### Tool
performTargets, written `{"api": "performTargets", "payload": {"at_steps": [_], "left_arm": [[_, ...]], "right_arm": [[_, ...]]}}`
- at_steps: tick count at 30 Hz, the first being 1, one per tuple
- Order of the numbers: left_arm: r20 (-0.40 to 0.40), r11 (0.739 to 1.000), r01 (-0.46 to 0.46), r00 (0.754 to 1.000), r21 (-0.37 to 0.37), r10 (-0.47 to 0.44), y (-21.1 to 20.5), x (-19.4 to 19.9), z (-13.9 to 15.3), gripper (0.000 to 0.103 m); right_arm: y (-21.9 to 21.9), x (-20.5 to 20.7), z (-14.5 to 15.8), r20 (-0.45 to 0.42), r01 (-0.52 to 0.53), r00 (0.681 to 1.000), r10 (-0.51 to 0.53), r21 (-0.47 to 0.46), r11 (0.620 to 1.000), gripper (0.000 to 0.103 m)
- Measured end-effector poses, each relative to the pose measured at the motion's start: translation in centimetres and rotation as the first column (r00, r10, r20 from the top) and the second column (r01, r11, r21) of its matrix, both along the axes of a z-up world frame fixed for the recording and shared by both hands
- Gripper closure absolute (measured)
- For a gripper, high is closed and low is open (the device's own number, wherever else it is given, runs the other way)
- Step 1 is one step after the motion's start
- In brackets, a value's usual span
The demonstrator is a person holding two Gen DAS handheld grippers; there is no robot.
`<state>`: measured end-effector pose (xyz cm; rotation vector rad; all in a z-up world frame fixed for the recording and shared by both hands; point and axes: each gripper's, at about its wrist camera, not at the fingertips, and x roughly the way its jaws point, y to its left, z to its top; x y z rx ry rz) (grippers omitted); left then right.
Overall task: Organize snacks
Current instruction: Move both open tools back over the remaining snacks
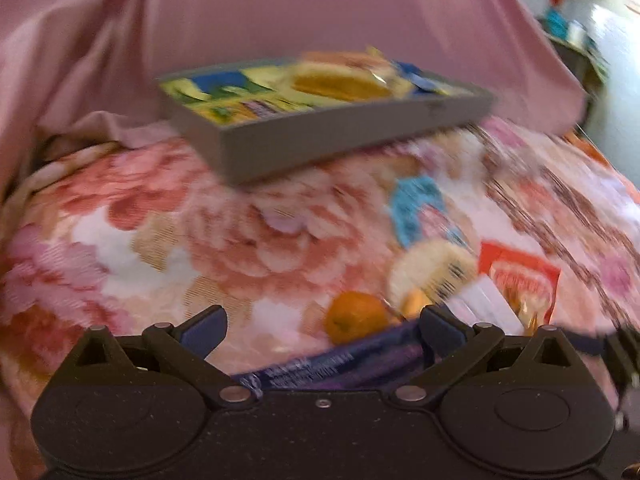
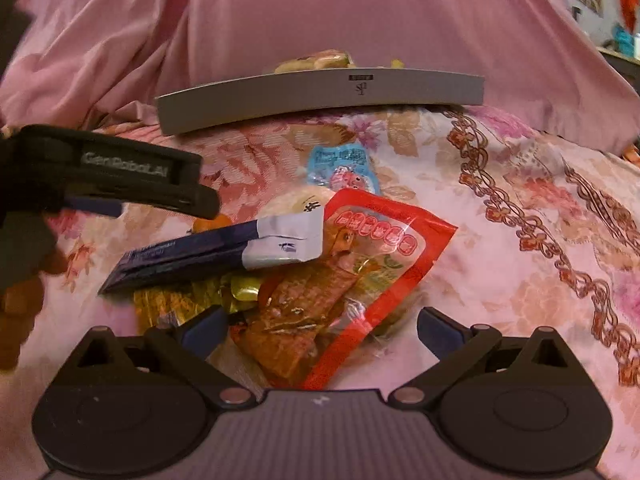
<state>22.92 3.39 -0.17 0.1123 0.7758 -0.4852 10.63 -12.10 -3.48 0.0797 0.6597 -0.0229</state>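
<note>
We count one grey tray (image 2: 320, 98), one red packet (image 2: 360, 276), one blue pouch (image 2: 344, 168) and one purple stick pack (image 2: 200, 256). We see one orange fruit (image 1: 354, 316).

Readable markings, right wrist view:

- Black plastic left gripper (image 2: 116, 204), far left: white lettering "GenRobot.AI" along its side.
- Grey shallow rectangular tray (image 2: 320, 98), far centre: small dark tag and an engraved logo resembling "SP" on its near wall; tag wording too small to read.
- Red glossy plastic snack packet (image 2: 384, 248), centre: row of white characters in a red-bordered band, illegible.
- Dark blue long foil stick packet (image 2: 192, 256), left of centre: pale print, illegible.
- Light blue small snack pouch (image 2: 344, 168), beyond the red packet: white characters, unreadable.

Left wrist view: all print blurred.
</note>
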Motion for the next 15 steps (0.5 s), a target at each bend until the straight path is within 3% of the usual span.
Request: {"api": "performTargets", "payload": {"at_steps": [7, 10, 15], "left_arm": [[-0.120, 0.995, 0.096, 0.988, -0.005, -0.096, 0.2, -1.2, -0.7, 0.001], [-0.115, 0.992, 0.126, 0.986, 0.025, -0.123, 0.0, -1.8, -0.7, 0.002], [-0.183, 0.984, 0.175, 0.969, 0.029, -0.167, -0.2, -1.7, -0.9, 0.002]], "right_arm": [[-3.6, -1.2, -0.1, 0.008, -0.060, 0.998, 0.060, -0.034, 0.998, 0.000], [-5.0, -1.6, 0.2, 0.000, -0.092, 0.996, 0.092, -0.061, 0.994, 0.000], [-7.5, -1.7, -0.3, -0.032, -0.082, 0.996, 0.084, 0.081, 0.993, 0.000]]}}
